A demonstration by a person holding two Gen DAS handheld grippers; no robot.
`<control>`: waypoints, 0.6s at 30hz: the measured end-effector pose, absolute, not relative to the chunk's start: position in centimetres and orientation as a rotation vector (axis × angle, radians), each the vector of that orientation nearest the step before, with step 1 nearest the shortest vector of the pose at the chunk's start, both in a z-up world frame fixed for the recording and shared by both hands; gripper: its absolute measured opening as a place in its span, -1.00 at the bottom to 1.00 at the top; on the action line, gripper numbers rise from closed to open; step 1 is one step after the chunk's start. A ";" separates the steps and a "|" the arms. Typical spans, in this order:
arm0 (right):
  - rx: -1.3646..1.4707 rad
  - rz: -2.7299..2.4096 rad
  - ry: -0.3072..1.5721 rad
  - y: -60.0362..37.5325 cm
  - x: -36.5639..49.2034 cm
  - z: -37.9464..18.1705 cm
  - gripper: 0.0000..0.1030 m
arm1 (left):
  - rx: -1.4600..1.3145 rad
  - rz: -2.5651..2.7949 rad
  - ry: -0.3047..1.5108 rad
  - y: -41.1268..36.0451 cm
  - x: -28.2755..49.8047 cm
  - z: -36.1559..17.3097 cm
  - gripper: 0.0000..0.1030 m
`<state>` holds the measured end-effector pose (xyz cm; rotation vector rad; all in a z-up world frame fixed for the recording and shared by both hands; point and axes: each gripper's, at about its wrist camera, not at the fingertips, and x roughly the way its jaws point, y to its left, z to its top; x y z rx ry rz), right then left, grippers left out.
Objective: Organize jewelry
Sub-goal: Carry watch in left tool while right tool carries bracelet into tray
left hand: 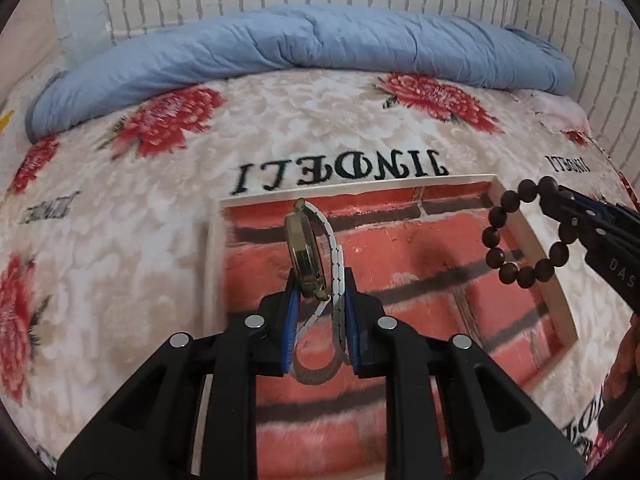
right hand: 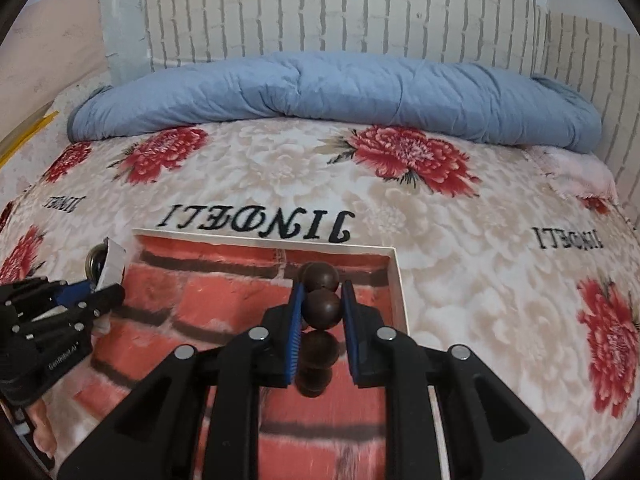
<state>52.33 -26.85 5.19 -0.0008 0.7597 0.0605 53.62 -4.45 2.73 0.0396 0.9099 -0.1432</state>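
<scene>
Between left jaws: left gripper (left hand: 320,292) pinches the watch (left hand: 306,256) by its pale strap; the case stands up ahead of the tips, over the brick-printed tray (left hand: 556,292).
Left-view risk: thin strap could slide through, dropping the watch edge-on.
Between right jaws: right gripper (right hand: 322,304) clamps one bead of the bead bracelet (right hand: 320,306); the rest hangs below.
Right-view risk: a round bead may roll out, or the loop catch the tray's rim.

Both grippers black plastic w/ blue ribbed pads (left hand: 291,320) and round silver screws (left hand: 255,321) — left gripper (left hand: 320,300), right gripper (right hand: 322,312). White lettering on the sides — partly legible.
</scene>
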 end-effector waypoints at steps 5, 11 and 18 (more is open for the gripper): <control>0.027 0.028 0.802 -28.3 54.1 2.2 -0.62 | 0.054 -0.146 0.957 -5.4 55.7 -0.3 -0.63; -0.033 -0.013 0.876 -29.0 55.1 0.0 -0.62 | 0.048 -0.146 1.008 -5.5 57.0 -2.5 -0.62; -0.090 -0.019 0.944 -27.7 56.3 -2.7 -0.62 | 0.067 -0.143 1.013 -5.8 57.6 -2.7 -0.57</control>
